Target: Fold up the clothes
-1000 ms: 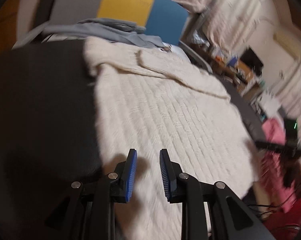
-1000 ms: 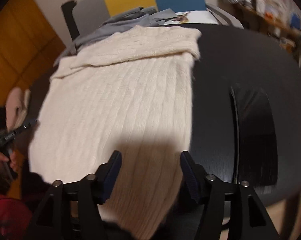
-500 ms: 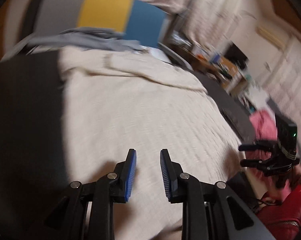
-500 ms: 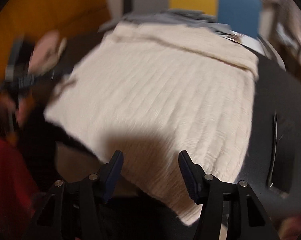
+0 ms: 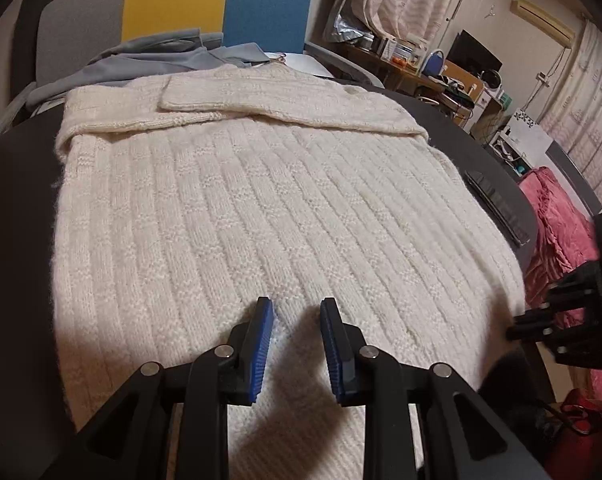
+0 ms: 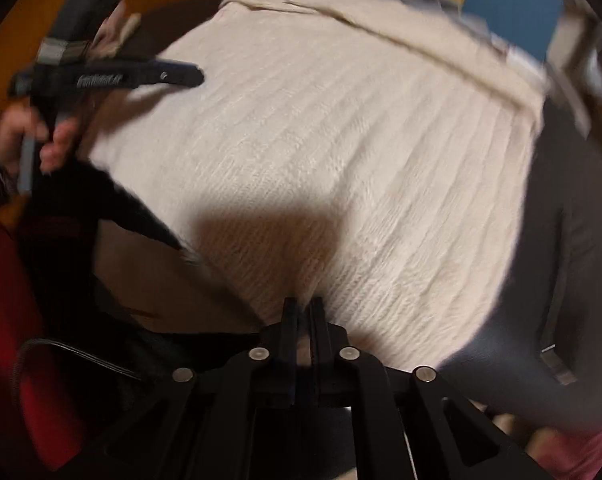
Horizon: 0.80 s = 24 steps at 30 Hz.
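A cream ribbed knit sweater (image 5: 261,208) lies flat on a dark round table (image 5: 17,208), its sleeves folded across the far end. My left gripper (image 5: 296,312) is open and empty, just above the sweater's near hem. My right gripper (image 6: 304,305) is shut on the sweater's (image 6: 333,140) near hem edge at the table's rim. In the right wrist view, which is blurred, the left gripper (image 6: 181,74) shows at the upper left, held by a hand. In the left wrist view the right gripper's body (image 5: 569,316) shows at the right edge.
A grey-blue garment (image 5: 153,56) lies past the sweater, against a chair back in grey, yellow and blue (image 5: 177,0). A flat dark device (image 5: 497,204) lies on the table at the right. A pink blanket (image 5: 557,220) and cluttered shelves (image 5: 421,64) stand beyond.
My right gripper went from open above the sweater to shut on its near hem. My left gripper swung to the right, over the middle of the hem, and stayed open.
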Available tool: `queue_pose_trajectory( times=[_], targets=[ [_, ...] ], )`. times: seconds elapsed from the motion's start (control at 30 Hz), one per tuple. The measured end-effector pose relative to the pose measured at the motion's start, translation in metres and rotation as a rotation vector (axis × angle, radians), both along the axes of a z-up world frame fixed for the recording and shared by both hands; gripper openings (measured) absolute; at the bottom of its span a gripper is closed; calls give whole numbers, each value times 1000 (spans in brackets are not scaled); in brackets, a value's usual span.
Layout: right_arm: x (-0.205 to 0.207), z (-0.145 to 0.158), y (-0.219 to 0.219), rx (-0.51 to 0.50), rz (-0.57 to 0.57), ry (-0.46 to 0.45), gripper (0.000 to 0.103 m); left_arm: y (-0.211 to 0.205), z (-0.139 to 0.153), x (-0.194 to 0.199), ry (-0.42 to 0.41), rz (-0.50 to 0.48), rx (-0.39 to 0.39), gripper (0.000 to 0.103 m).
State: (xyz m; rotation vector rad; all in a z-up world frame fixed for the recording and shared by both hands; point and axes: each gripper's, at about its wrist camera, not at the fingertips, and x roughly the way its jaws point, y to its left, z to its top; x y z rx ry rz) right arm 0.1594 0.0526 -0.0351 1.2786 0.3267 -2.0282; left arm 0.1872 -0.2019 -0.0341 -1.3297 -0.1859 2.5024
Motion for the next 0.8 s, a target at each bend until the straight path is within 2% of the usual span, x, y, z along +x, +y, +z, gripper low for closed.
queue_pose_trajectory(
  times=[0.13, 0.17, 0.23, 0.27, 0.33, 0.4, 0.47, 0.57, 0.7, 0.8],
  targets=[
    [-11, 11, 11, -71, -19, -29, 16, 17, 31, -4, 110, -133, 45, 24],
    [-28, 19, 17, -70, -81, 16, 16, 31, 36, -10, 125, -187, 48, 24],
    [-63, 17, 23, -52, -168, 30, 16, 61, 42, -23, 141, -298, 51, 24],
    [-80, 14, 25, -44, -210, 33, 16, 77, 38, -29, 140, -359, 40, 24],
    [-110, -2, 28, -43, -258, -21, 16, 110, 29, -41, 134, -483, 13, 24],
    [-126, -23, 22, 22, -257, -80, 16, 137, 16, -40, 107, -590, -51, 24],
    [-136, -34, 18, 51, -259, -104, 15, 154, -2, -37, 8, -703, -67, 24],
    [-140, -37, 15, 64, -257, -105, 14, 150, -7, -26, 5, -743, -64, 23],
    [-145, -39, 20, 29, -277, -126, 13, 130, -9, -14, -56, -759, 15, 23],
    [-152, -41, 20, 5, -295, -126, 13, 120, -14, -3, -54, -762, 40, 23]
  ],
)
